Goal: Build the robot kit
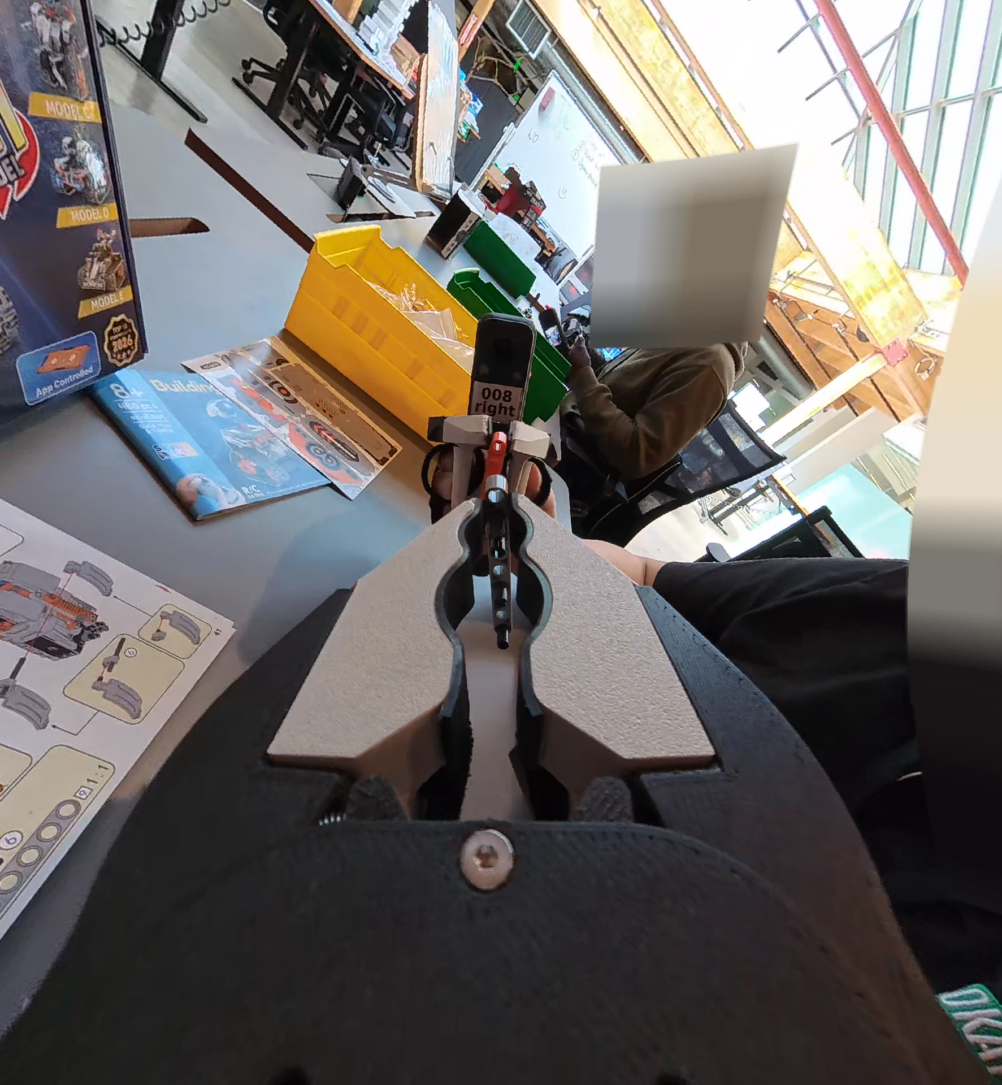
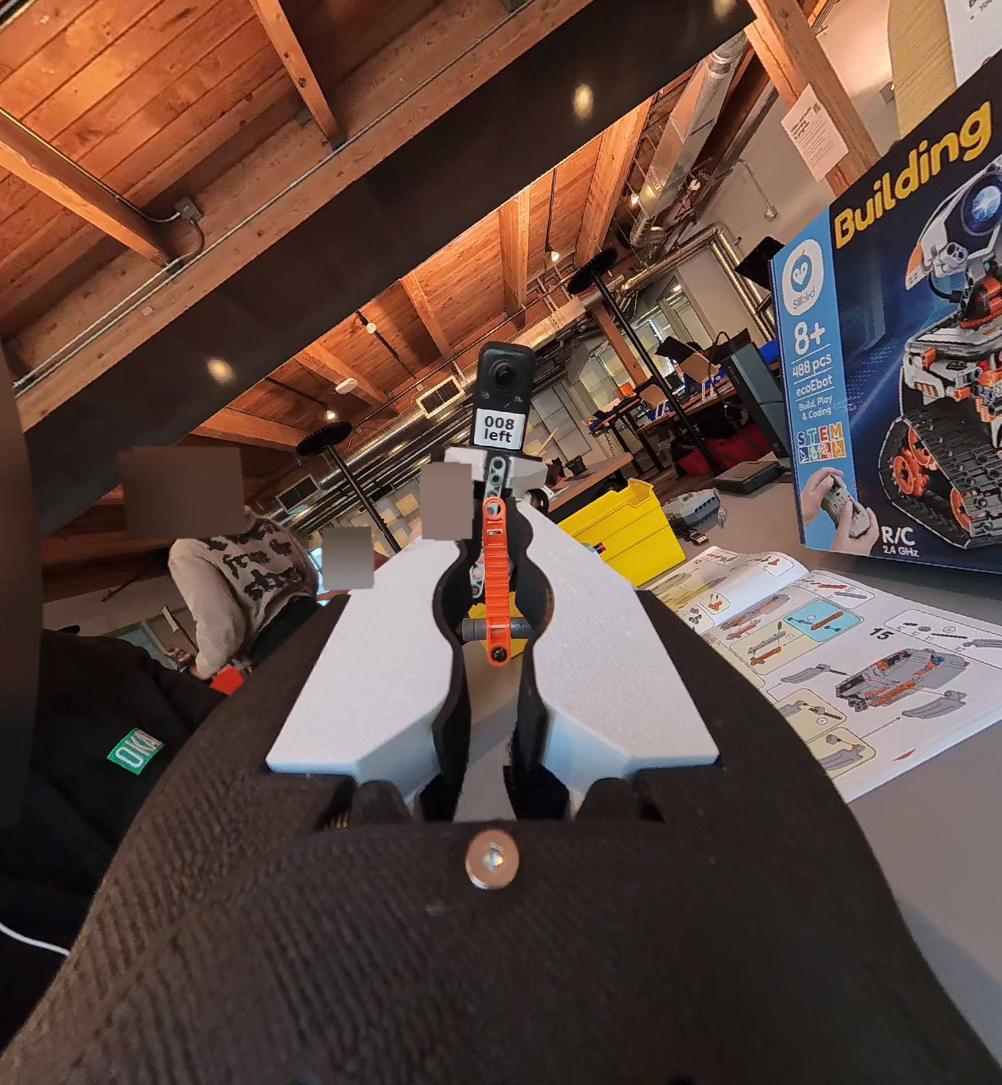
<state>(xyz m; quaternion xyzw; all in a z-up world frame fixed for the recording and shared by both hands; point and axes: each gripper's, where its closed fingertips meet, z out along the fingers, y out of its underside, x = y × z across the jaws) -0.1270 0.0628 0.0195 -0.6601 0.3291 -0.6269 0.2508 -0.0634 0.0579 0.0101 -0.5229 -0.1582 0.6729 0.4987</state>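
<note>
Beside the glossy printed cardboard box (image 1: 40, 194), the smooth yellow plastic bin (image 1: 369, 329) looks slightly shiny. The open paper instruction booklet (image 1: 58, 663) before the box is matt; the grey tabletop (image 1: 222, 276) under it is smooth.

Orange, black and grey building parts against a pale grey counter (image 1: 240, 282)

A black perforated beam (image 1: 499, 578) sits in the left gripper (image 1: 495, 516), grey-fingered on a black body; a ridged orange beam (image 2: 493, 578) with a grey cross-pin sits in the right gripper (image 2: 495, 549). Behind: a yellow bin (image 1: 369, 317), green bins (image 1: 501, 305), a dark-blue box (image 2: 927, 364) with yellow lettering.
</note>
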